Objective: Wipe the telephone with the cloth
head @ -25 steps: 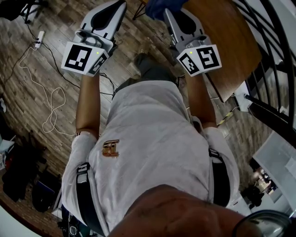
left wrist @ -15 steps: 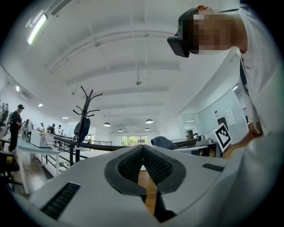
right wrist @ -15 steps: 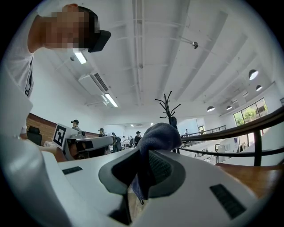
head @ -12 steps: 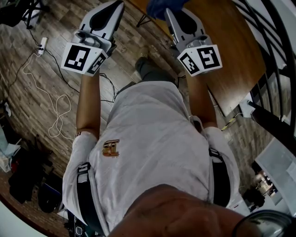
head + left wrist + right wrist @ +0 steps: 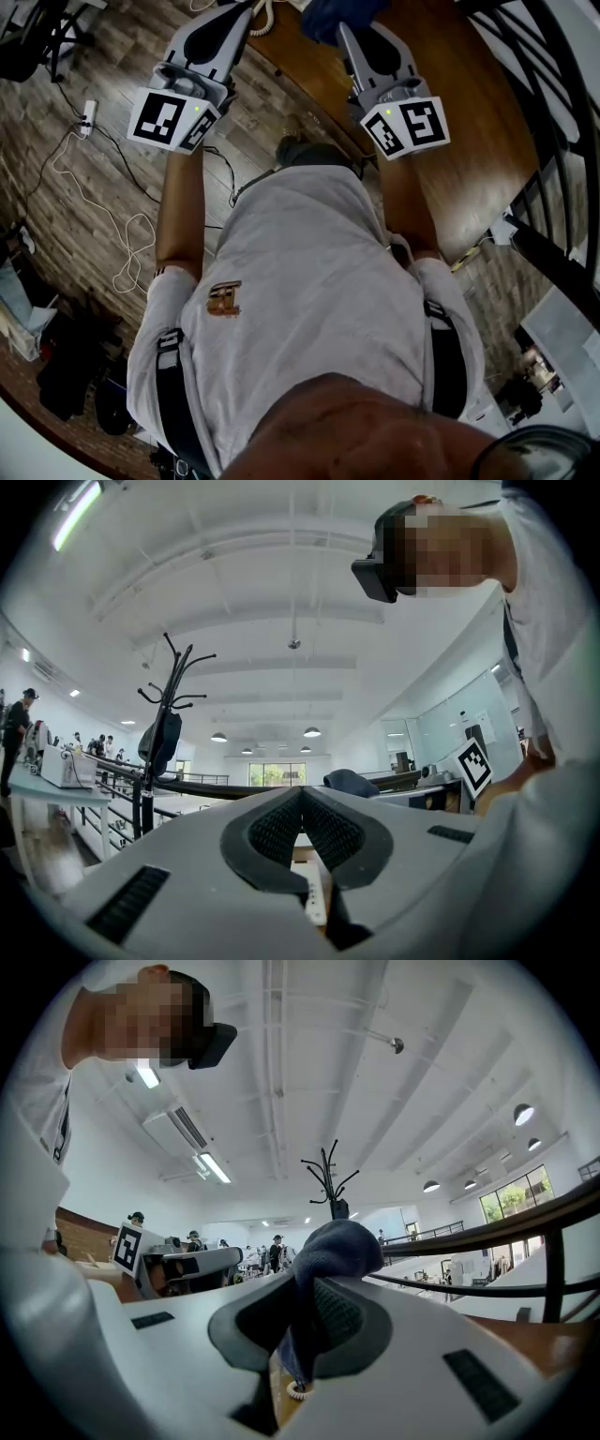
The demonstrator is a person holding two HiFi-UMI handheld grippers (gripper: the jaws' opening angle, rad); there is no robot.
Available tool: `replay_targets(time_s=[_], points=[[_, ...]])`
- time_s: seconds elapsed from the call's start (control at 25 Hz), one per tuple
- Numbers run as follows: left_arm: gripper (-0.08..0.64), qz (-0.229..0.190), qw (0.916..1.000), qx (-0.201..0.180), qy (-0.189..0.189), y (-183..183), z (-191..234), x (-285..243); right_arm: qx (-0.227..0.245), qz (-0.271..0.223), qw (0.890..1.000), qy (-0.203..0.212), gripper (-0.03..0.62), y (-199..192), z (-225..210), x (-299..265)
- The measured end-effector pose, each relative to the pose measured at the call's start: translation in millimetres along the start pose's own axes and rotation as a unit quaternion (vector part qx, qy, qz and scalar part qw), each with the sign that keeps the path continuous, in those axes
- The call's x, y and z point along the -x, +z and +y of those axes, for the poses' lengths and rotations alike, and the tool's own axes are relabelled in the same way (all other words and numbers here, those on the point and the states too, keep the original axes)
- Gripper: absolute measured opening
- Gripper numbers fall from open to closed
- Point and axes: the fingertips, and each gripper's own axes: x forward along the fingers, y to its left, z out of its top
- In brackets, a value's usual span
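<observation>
One cloth (image 5: 339,1239) in right tool (image 5: 302,1290).

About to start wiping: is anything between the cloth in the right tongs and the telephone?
Nothing visible does. The right tongs are shut on the blue cloth, and only bare wooden table shows between it and the telephone's coiled cord at the head view's top edge. The telephone's body is out of frame.

No legible txt; gold shirt emblem (image 5: 224,300) too blurry

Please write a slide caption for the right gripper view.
Right gripper shut on a dark blue cloth, coat stand behind.
</observation>
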Motion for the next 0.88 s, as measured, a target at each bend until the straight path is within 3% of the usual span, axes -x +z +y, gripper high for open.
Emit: replay_targets(time_s=[0.4,0.88], points=[[0.018,0.019,0.9997,-0.002,-0.012,-21,60,-91,-0.011,0.008,1.0,-0.026,0.06,-3,-88,-62],[0.018,0.048,0.9979,-0.003,-0.044,-33,65,-138,-0.038,0.014,0.997,-0.072,0.06,-2,-130,-70]])
